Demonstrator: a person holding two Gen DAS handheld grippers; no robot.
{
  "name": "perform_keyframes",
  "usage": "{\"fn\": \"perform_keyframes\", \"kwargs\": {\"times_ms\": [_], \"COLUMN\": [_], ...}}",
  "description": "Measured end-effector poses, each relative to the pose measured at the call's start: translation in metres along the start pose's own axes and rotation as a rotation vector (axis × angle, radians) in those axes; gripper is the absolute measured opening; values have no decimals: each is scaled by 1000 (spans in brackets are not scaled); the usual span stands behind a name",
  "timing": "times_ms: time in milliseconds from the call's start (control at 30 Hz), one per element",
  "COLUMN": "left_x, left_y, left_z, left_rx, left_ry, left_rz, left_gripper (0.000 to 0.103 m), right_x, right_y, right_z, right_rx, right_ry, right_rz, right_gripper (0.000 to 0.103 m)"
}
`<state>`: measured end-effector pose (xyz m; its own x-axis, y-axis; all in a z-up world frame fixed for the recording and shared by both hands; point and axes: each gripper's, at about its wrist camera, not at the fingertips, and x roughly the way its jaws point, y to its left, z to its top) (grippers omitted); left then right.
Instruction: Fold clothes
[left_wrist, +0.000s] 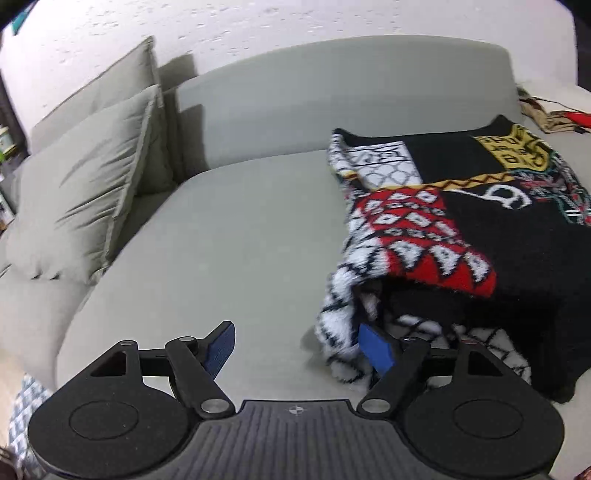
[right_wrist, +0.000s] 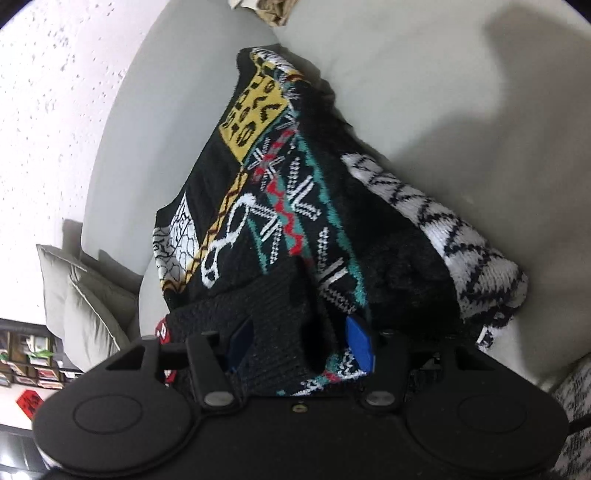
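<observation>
Fuzzy patterned knit sweater (left_wrist: 461, 229) lies on grey sofa (left_wrist: 229, 240); left gripper (left_wrist: 299, 349) released, right gripper (right_wrist: 299, 343) grasping its ribbed hem.

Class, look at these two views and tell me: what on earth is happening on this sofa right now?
A person with a two-finger gripper in each hand is folding a black knitted sweater with red, white, yellow and teal patterns on a grey fabric sofa. The right gripper has a bunched black fold of the sweater between its blue pads, though whether they press on it is unclear. The left gripper is open and empty beside the sweater's near white-patterned edge. Grey cushions lean at the sofa's far left.
</observation>
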<state>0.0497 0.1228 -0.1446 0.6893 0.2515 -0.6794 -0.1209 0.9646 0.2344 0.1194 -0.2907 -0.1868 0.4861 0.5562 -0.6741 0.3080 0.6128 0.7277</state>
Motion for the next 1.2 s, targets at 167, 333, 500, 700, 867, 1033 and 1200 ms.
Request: {"fn": "perform_keyframes", "kwargs": {"times_ms": [167, 333, 500, 700, 867, 1033, 1200], "left_x": [5, 32, 15, 27, 16, -28, -59], "left_y": [-18, -29, -35, -48, -37, -1, 28], "left_z": [3, 7, 1, -8, -7, -10, 0], "left_rx": [132, 235, 302, 368, 370, 228, -21], "left_ry": [-32, 53, 44, 113, 116, 70, -33], "left_rz": [-18, 30, 63, 99, 86, -32, -232], "left_gripper": [75, 23, 20, 20, 39, 53, 49], "right_x": [4, 14, -17, -8, 19, -25, -49], "right_y": [4, 23, 71, 69, 24, 22, 36], "right_z": [-1, -3, -14, -8, 4, -1, -9], "right_rx": [-8, -103, -391, -569, -490, -401, -405], "right_ry": [19, -7, -199, -267, -219, -235, -243], "right_rz": [10, -52, -130, -328, -417, -238, -142], "right_gripper": [45, 29, 7, 6, 0, 8, 13]}}
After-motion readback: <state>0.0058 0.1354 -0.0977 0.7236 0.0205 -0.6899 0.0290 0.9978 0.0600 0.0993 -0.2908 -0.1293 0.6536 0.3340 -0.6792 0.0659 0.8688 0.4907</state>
